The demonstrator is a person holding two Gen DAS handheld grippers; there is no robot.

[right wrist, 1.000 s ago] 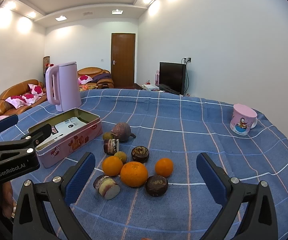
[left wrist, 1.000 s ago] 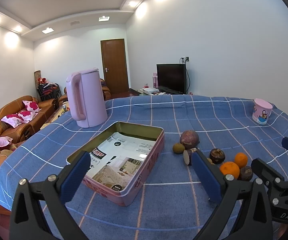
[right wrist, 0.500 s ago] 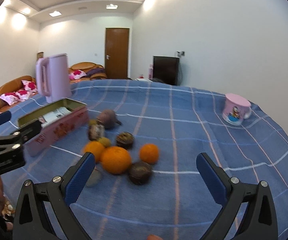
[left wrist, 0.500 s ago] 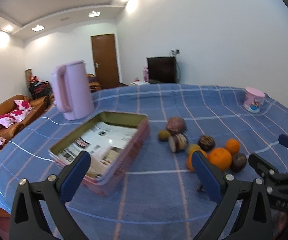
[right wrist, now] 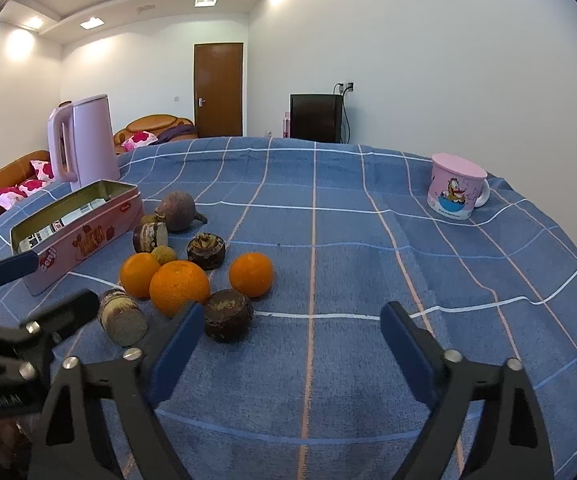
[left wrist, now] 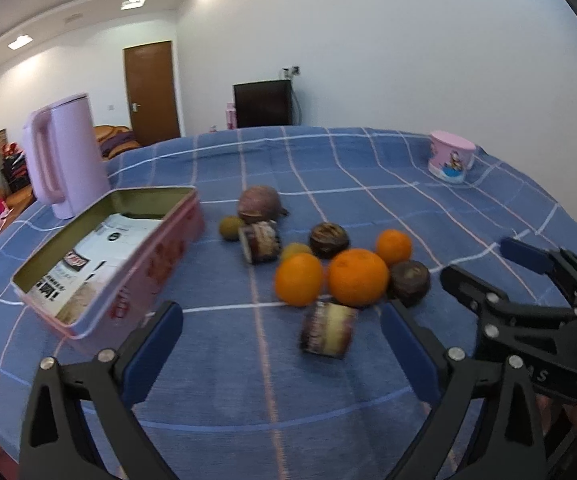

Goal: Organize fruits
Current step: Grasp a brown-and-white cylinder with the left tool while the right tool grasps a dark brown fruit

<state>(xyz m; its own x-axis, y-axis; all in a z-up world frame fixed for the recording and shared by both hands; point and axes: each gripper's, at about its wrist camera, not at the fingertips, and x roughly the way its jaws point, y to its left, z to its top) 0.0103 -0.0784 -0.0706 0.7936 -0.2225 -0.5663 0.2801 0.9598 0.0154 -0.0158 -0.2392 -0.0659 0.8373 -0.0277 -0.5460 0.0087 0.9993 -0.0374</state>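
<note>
Three oranges (left wrist: 358, 277) (right wrist: 179, 288) lie in a pile with dark brown round fruits (left wrist: 410, 282) (right wrist: 228, 314), cut fruit pieces (left wrist: 328, 334) (right wrist: 122, 316) and a purple round fruit (left wrist: 259, 204) on the blue checked cloth. An open pink tin (left wrist: 148, 280) (right wrist: 88, 240) sits left of the pile. My left gripper (left wrist: 280, 344) hovers just short of the nearest cut piece, its jaws closing and touching nothing. My right gripper (right wrist: 292, 340) is also closing on bare cloth, with a dark fruit beside its left finger (right wrist: 180, 340).
A pink kettle (left wrist: 64, 152) stands behind the tin. A pink lidded mug (right wrist: 456, 186) sits at the far right near the table's edge. Each gripper shows at the side of the other's view. Sofas, a door and a television lie beyond the table.
Both grippers have dropped and come closer to the fruit pile. The left view has swung from the tin to the fruit. Both pairs of jaws have narrowed, the right more.
</note>
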